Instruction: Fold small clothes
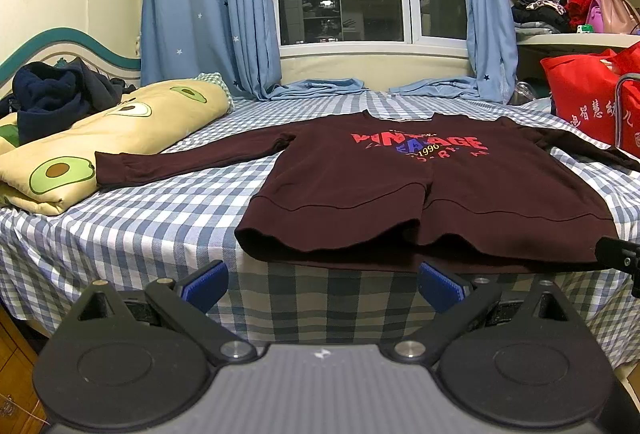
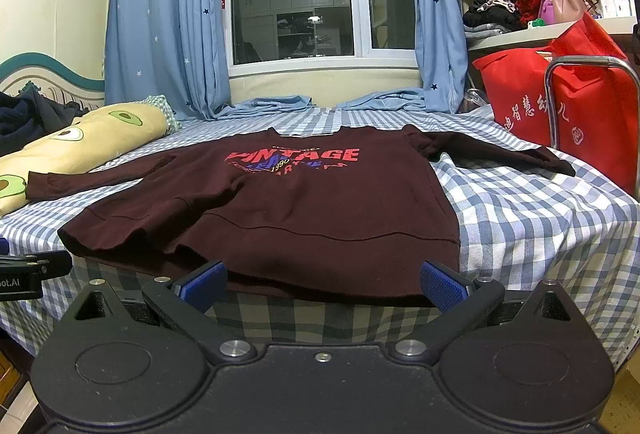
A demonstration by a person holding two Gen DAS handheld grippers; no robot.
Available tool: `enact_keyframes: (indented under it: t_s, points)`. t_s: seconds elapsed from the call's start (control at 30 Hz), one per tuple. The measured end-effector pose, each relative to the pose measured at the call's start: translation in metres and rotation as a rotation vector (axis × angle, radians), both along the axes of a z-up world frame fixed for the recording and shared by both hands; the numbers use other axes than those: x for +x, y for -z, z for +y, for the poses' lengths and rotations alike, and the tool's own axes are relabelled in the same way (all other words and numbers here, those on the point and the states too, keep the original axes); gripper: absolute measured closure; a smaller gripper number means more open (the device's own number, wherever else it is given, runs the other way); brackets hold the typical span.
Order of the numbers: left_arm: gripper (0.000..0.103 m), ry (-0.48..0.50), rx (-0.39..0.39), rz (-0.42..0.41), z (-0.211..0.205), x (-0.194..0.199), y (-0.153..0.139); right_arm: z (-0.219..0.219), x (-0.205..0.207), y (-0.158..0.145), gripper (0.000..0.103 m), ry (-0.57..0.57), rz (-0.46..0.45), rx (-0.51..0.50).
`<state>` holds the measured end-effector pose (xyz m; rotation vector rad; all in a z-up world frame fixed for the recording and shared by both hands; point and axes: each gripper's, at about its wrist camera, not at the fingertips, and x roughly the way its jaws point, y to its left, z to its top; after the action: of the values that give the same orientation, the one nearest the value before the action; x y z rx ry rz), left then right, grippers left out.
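Maroon sweatshirt [image 1: 420, 190] (untouched) faces each hand-held gripper [image 1: 322, 284] [image 2: 323, 284], both spread wide.

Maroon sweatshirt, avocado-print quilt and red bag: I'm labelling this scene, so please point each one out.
maroon sweatshirt [image 2: 280, 202], right wrist view, on the chest below the print.
avocado-print quilt [image 1: 120, 138], left wrist view, on its yellow top face.
red bag [image 2: 516, 102], right wrist view, on its front panel.

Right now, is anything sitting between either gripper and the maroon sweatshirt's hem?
Nothing visible. The left gripper and right gripper both face the maroon sweatshirt with jaws open, and only bare checked bedsheet lies ahead of each. The avocado-print quilt sits off to the left, under one sleeve's cuff.
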<state>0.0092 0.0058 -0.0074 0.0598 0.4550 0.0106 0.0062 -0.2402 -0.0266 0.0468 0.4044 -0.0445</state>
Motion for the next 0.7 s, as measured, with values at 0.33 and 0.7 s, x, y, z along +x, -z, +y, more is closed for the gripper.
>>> enact_keyframes:
  t_s: [0.33,0.7]
  points:
    - [0.001,-0.002,0.001,0.002,0.0013,0.0004,0.0003,0.0,0.0002,0.0008,0.0,-0.001,0.002,0.0]
    - [0.001,-0.005,0.006,0.006,0.0016,0.0019,0.0027,0.0003,0.0008,0.0015,0.0,-0.002,0.004,0.002]
